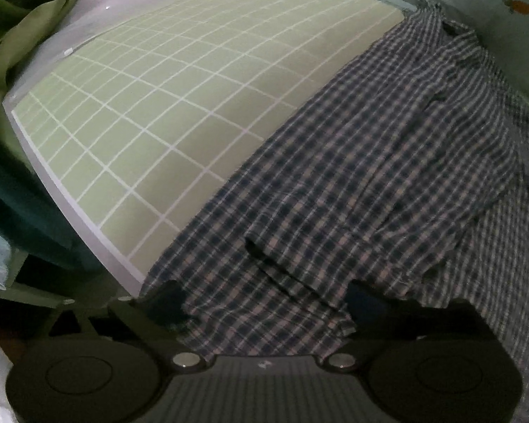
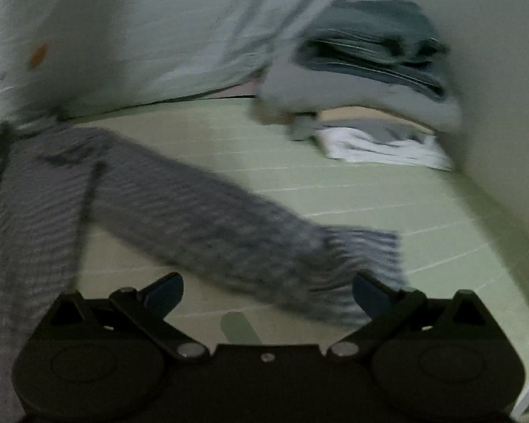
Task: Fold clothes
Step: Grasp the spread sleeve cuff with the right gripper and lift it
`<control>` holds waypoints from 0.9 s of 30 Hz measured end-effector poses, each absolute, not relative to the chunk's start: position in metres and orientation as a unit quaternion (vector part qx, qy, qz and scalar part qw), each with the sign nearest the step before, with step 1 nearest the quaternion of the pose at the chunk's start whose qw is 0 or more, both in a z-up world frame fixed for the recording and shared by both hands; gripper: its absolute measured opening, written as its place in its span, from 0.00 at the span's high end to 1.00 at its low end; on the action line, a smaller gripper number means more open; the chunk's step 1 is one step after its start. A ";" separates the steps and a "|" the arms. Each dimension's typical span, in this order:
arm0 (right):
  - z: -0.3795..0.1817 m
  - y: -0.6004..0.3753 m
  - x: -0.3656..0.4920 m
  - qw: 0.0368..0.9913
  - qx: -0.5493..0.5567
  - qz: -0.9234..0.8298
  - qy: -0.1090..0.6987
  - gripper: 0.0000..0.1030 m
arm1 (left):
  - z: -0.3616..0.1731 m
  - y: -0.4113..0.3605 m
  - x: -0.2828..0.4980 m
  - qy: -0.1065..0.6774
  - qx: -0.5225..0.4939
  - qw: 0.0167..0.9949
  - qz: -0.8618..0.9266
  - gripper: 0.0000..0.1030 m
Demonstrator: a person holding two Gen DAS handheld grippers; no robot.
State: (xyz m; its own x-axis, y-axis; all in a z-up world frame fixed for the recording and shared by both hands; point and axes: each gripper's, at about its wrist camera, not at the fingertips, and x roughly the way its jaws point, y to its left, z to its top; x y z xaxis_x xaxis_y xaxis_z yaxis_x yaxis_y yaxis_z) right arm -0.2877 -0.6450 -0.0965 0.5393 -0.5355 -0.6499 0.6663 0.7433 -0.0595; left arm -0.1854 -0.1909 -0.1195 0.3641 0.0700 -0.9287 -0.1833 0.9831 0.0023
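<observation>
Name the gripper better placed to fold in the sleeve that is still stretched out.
Right, probably. The right gripper is open, with the plaid shirt's outstretched sleeve ending at its cuff just ahead of its fingers. The left gripper is open over the shirt's already folded side.

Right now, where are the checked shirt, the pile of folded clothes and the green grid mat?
checked shirt (image 1: pixel 352 183): left wrist view, on its body.
pile of folded clothes (image 2: pixel 366 81): right wrist view, grey middle layer.
green grid mat (image 1: pixel 165 105): left wrist view, bare squares.
</observation>
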 end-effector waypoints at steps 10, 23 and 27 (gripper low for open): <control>-0.120 -0.699 -0.297 0.841 0.202 -0.383 0.325 0.00 | -0.118 -0.165 -0.192 0.559 -0.033 0.826 0.061 0.00; -0.120 -0.695 -0.285 0.834 0.182 -0.376 0.361 0.33 | -0.119 -0.166 -0.186 0.557 -0.033 0.828 0.061 0.00; -0.116 -0.690 -0.280 0.849 0.161 -0.345 0.367 0.69 | -0.118 -0.167 -0.186 0.556 -0.029 0.828 0.060 0.00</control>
